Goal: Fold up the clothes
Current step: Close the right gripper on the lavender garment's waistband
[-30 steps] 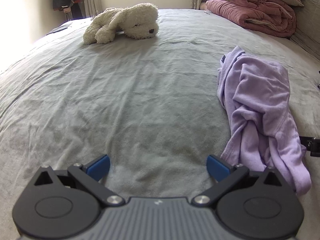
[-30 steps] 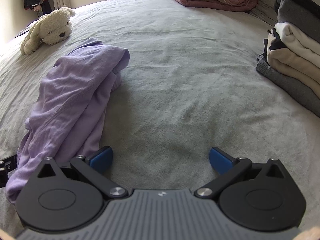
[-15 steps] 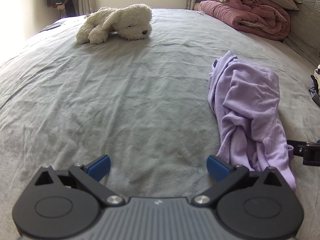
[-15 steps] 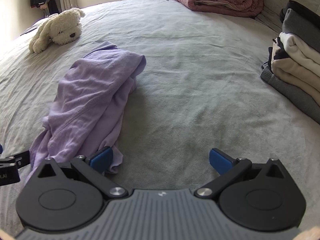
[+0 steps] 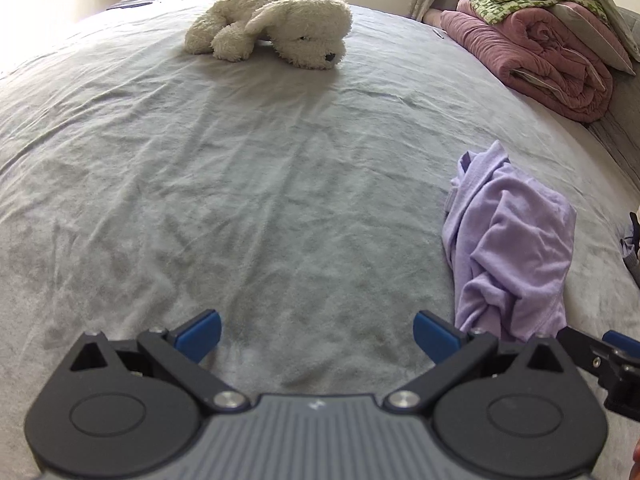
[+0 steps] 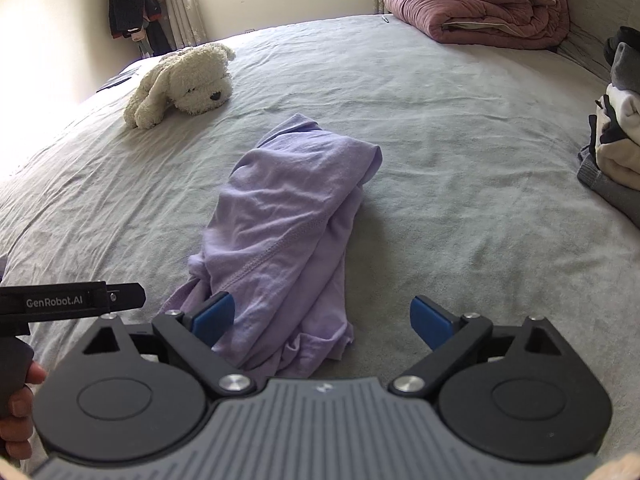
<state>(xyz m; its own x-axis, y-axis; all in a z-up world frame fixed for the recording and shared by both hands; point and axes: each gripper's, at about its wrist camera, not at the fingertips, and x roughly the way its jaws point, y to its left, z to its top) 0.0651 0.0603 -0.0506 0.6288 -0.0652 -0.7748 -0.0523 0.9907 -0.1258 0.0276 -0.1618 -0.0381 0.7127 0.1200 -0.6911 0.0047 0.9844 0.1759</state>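
A crumpled lilac garment (image 6: 288, 232) lies in a long heap on the grey bedsheet (image 6: 460, 216). My right gripper (image 6: 322, 320) hovers over its near end, jaws wide but closing, with the heap's near edge between the blue pads and no pad pressing on it. In the left wrist view the same lilac garment (image 5: 508, 240) lies to the right. My left gripper (image 5: 316, 334) stands open over bare bedsheet (image 5: 240, 184), nothing between its fingers. The right gripper's tip (image 5: 618, 338) shows at the lower right edge there.
A cream plush dog (image 6: 180, 80) lies toward the far side of the bed. A rolled pink quilt (image 6: 492, 4) sits at the head end. A stack of folded clothes (image 6: 616, 132) stands at the right edge. A dark coat (image 6: 132, 0) hangs in the far corner.
Both views have swung so that the lilac garment sits further right for the left gripper and nearly centred under the right one. The right gripper's jaws have narrowed slightly. The garment has not moved.
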